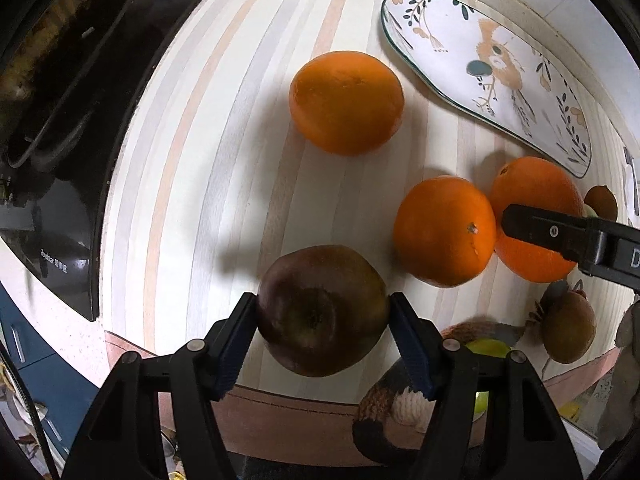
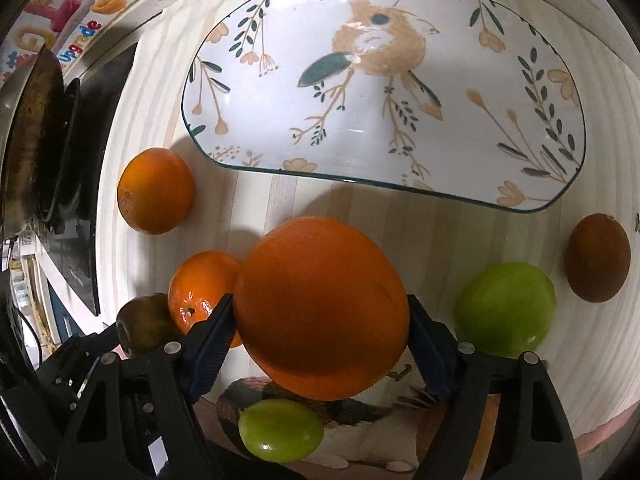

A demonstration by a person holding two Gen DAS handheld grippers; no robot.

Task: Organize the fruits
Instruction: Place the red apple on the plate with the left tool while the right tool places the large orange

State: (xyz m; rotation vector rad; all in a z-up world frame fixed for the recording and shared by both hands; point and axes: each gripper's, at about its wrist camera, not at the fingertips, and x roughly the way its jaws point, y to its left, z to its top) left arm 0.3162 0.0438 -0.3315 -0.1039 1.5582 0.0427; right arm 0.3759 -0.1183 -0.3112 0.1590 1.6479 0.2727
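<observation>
In the left wrist view, the left tongs point(image 1: 322, 312) point straight down at the bench point(image 1: 224, 160), about half open, with both pads against the flanks of a dark reddish-brown apple point(image 1: 322, 310) lying near the bench's front edge; it looks gripped, though whether it has left the surface cannot be told. Three oranges lie further in: one alone point(image 1: 346, 102) toward the middle, and a touching pair point(image 1: 444, 230) point(image 1: 536, 220) nearer the patterned plate point(image 1: 452, 32) at the far edge. A finger of the right tongs crosses the further orange of that pair, and a brown kiwi point(image 1: 568, 332) lies toward the front right. In the right wrist view, the right tongs point(image 2: 320, 320) stand fairly wide with a big orange point(image 2: 322, 308) between the pads, both sides apparently touching. The plate point(image 2: 208, 136) is empty just beyond it; two green fruits point(image 2: 504, 312) point(image 2: 280, 430) and a brown one point(image 2: 598, 258) lie around. To do this well, I judge each grip should sit across the fruit's widest girth, squeeze only enough to stop rolling, lift straight up clear of the neighbouring orange, and keep the two tools from colliding on the way to the plate.
</observation>
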